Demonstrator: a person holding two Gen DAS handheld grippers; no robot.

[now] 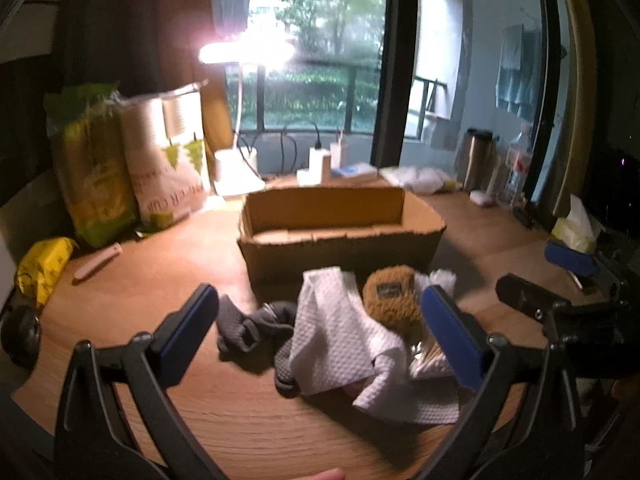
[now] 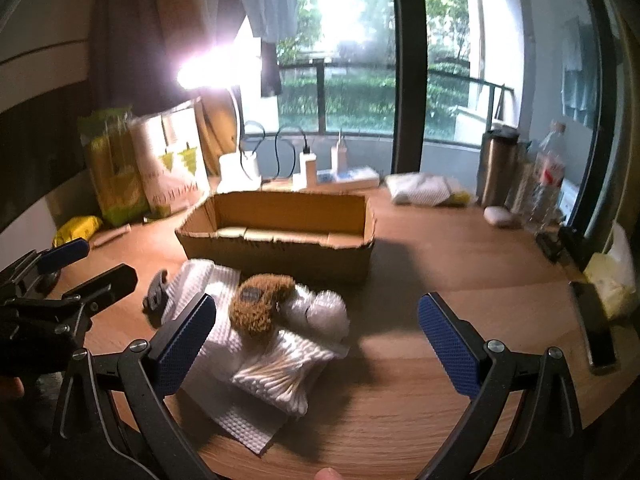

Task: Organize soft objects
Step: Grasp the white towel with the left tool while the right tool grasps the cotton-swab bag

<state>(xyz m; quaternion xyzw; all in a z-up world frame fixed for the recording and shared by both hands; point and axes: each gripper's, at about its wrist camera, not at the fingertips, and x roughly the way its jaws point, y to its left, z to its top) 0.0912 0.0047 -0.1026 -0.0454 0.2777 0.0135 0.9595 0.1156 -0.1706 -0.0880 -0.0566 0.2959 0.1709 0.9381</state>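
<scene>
A pile of soft things lies on the wooden table in front of an open cardboard box point(image 1: 340, 236) point(image 2: 280, 248). In it are a white waffle cloth point(image 1: 340, 344) point(image 2: 224, 332), a brown fuzzy plush item point(image 1: 394, 296) point(image 2: 258, 304), a dark grey sock point(image 1: 244, 330) point(image 2: 156, 292), a bag of cotton swabs point(image 2: 280, 376) and a bag of cotton balls point(image 2: 324, 310). My left gripper point(image 1: 326, 334) is open, its fingers straddling the cloth and plush. My right gripper point(image 2: 316, 340) is open above the pile's right side, holding nothing.
Green and white bags point(image 1: 128, 164) stand at the back left, a yellow packet point(image 1: 44, 268) beside them. A lit lamp point(image 1: 244, 54), chargers, a steel flask point(image 2: 498, 164), a bottle point(image 2: 550, 176), a phone point(image 2: 592, 328) and a tissue pack point(image 2: 612, 276) ring the table.
</scene>
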